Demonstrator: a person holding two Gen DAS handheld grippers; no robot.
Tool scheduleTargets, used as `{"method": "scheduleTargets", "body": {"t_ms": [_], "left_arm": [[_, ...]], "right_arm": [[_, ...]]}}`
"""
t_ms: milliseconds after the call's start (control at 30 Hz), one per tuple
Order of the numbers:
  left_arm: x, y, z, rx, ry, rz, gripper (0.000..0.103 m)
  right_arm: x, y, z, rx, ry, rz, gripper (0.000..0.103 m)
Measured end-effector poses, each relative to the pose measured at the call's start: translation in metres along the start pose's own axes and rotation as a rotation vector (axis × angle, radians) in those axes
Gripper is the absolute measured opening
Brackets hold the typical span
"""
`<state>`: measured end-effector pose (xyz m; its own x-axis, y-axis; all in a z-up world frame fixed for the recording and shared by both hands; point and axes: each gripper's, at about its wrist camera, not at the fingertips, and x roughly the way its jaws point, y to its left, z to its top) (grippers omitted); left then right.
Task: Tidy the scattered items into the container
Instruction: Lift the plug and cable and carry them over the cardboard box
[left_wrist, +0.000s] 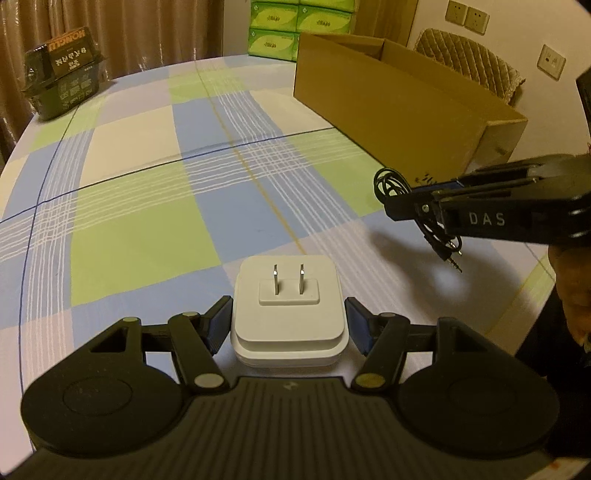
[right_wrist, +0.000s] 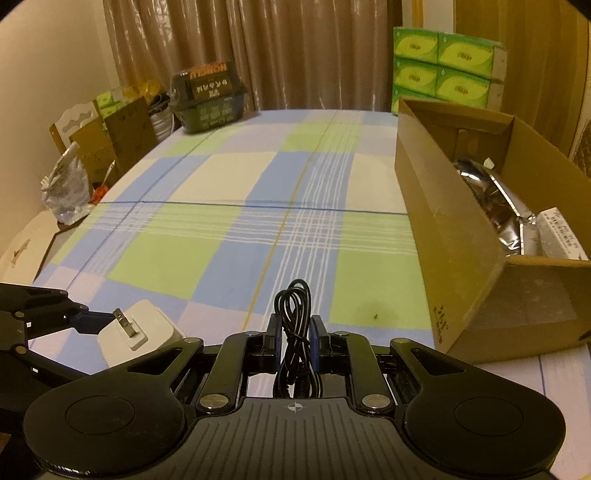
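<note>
While both loads hang above the table, left claw clamps white charger by its flat sides: rigid, smooth, may slip. Right claw pinches coiled black cable mid-bundle: light, floppy. Cardboard box nearby.

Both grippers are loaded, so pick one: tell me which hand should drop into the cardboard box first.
Right. The right gripper, shut on the coiled black cable, has the cardboard box just beside it. The left gripper with the white charger sits farther away.
</note>
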<state>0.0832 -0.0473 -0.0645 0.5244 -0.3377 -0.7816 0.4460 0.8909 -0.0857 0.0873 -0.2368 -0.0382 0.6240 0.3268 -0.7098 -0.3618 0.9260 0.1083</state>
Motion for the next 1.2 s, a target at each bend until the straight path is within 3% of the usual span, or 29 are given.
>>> {"method": "scheduleTargets", "body": {"t_ms": [533,1200], "left_arm": [[-0.033,-0.033,0.008,0.033,-0.037,0.024,0.060],[-0.044,-0.087,0.053,0.119,-0.101,-0.014,0.060]], "right_arm": [[-0.056,-0.010,0.009,0.017,-0.118,-0.020,0.012],[-0.116,-0.072,0.023,0.094,-0.247,-0.115,0.012]]}}
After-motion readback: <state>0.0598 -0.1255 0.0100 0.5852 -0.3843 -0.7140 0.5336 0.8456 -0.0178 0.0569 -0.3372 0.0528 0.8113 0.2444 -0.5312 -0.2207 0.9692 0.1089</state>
